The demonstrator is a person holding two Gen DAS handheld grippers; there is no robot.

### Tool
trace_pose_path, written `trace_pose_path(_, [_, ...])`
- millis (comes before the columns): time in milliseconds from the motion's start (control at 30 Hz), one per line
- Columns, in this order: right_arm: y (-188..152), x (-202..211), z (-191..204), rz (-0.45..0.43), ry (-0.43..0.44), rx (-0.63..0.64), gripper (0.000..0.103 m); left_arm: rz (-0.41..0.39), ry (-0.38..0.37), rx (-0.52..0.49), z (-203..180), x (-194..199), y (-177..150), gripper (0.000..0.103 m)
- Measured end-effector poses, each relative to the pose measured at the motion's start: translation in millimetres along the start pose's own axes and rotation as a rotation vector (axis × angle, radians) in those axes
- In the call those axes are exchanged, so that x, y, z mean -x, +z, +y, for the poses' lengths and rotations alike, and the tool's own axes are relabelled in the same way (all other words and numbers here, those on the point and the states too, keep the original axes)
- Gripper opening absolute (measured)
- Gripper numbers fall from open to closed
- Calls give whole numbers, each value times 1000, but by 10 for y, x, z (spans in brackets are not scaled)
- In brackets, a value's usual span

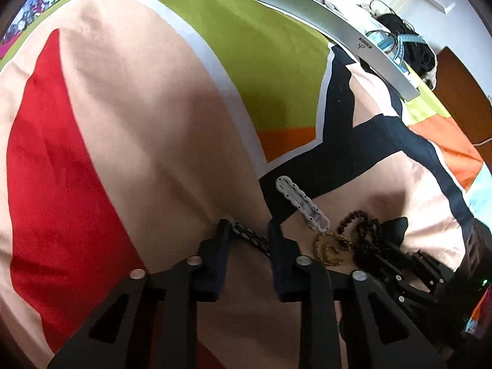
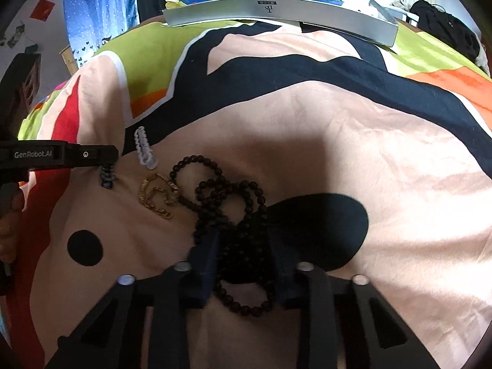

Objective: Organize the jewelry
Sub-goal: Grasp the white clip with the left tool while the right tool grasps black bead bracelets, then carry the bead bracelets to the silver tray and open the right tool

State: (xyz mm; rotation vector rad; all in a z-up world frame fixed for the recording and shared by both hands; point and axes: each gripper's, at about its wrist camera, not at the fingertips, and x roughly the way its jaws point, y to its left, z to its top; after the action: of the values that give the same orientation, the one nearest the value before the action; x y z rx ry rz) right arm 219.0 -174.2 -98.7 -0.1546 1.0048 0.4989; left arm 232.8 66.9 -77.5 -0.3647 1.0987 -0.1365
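Note:
On the patterned bedspread lie a white chain bracelet (image 1: pixel 303 203) (image 2: pixel 144 149), a gold chain (image 1: pixel 332 247) (image 2: pixel 158 195) and a black bead necklace (image 1: pixel 366 230) (image 2: pixel 215 190) in loops. A dark braided bracelet (image 1: pixel 249 236) (image 2: pixel 107 176) lies across the gap of my left gripper (image 1: pixel 249 235) (image 2: pixel 107 153), which is down on the cloth with its fingers partly apart. My right gripper (image 2: pixel 244 255) (image 1: pixel 396 243) stands open over the bead necklace, with loops of beads between its fingers.
A long silver box (image 2: pixel 276 12) (image 1: pixel 323 27) sits at the far edge of the bedspread (image 2: pixel 338 141), with watch straps and small items behind it. A dark heap (image 2: pixel 446 30) lies at the far right. A hand (image 2: pixel 9 215) shows at the left edge.

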Motion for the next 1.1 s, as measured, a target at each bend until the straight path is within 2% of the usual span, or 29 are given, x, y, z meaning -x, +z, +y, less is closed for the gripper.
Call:
trace_pose_path(33, [-17,14,3,-4,1,2,21,4,-15,19,6,11,-1,13])
trace_pose_path(133, [-66,46,-5,-14,9,-3,16,3,-51,53,-11,59,-11,10])
trace_pose_path(300, [-145,172,-67,-61,44,-30,15,-26,-127,73,-92,203,-43,4])
trace_pose_path(467, [-133,415,-124,-147,60,-44,11,-42,-166,50,-263,268,25,0])
trace_pose_path(733, [-88,672,-159,-218,73,-41,11,-87,-194,-6,-475,439,75,0])
trace_pose_path(933, [253,890,-151,-284,74,-13,11,-139,-218,-24,-598,504,332,0])
trace_pose_path(1100, [805,1082,-225,-354,61,40,11,-219,-249,-50,-741,567,775,0])
